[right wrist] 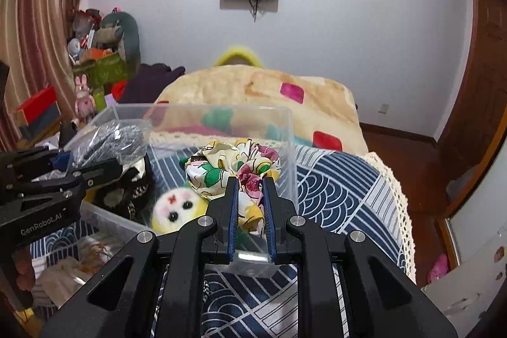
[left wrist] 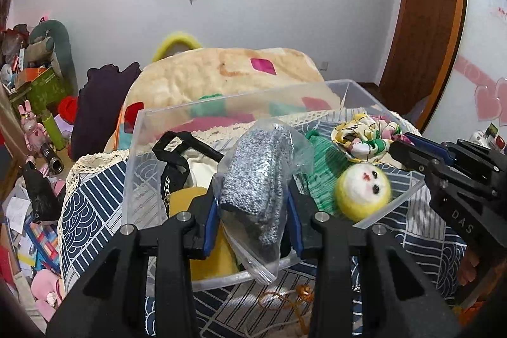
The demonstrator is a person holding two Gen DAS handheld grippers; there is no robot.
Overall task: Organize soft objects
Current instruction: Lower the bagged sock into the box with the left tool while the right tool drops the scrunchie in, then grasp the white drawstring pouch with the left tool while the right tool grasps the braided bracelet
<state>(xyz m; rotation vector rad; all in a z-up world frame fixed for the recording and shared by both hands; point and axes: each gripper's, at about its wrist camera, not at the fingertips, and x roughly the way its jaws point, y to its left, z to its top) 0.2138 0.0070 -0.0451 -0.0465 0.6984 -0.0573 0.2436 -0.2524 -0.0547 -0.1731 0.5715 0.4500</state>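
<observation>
Well along, by the look of it. Inside clear plastic bin (left wrist: 374, 116): round yellow plush face (left wrist: 362, 190), green knit (left wrist: 323, 176), black-strapped pouch (left wrist: 177, 157). Left gripper (left wrist: 252, 205) clamped on bagged grey knit (left wrist: 253, 176); right gripper (right wrist: 250, 189) pinching floral fabric scrunchie (right wrist: 228, 163), both over bin, unreleased.

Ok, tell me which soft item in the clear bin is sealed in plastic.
The grey knit piece, held by the left gripper; the floral scrunchie and yellow plush are bare.
</observation>
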